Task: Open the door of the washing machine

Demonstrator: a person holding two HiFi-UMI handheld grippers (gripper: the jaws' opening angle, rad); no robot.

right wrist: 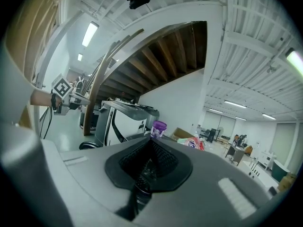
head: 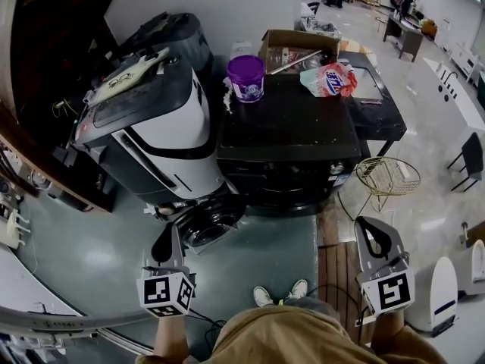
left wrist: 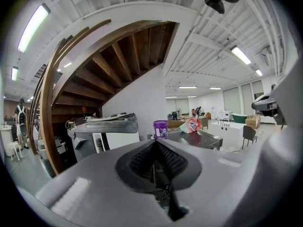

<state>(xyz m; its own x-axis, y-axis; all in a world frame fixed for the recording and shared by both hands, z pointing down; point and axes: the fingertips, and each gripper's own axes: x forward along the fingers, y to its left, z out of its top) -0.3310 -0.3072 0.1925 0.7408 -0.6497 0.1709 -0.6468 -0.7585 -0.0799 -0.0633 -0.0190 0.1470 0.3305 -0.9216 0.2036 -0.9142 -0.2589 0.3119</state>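
Grey-green floor (head: 98, 249) fills the near half of the head view of an open hall; beyond it the black washing machine (head: 288, 179) stands at the centre, with a purple tub (head: 245, 76) and a detergent bag (head: 330, 78) on its top, and a white-and-black machine (head: 163, 135) leans at its left.

The left tongs (head: 162, 238) and the right tongs (head: 370, 227) hang near the person's body, well apart from the washing machine and pointing toward it; each gripper view shows its tongs clenched tip to tip, with nothing between them (left wrist: 155, 143) (right wrist: 151, 141).

The round door (head: 210, 224) shows low at the near-left corner of the machine's front; it seems to jut out from the front, yet the steep look down does not settle whether it is swung out on its hinge or seated shut. By judgement the scene fits two stages alike: tongs on the way in to a shut door, or tongs held clear of a door that already stands ajar; what the next move calls for hangs on that.

Hidden or unclear: the drum opening, the door's handle and its latch side; in both gripper views the tongs' own grey bodies cover the machine's front, so only its top and the purple tub show there.
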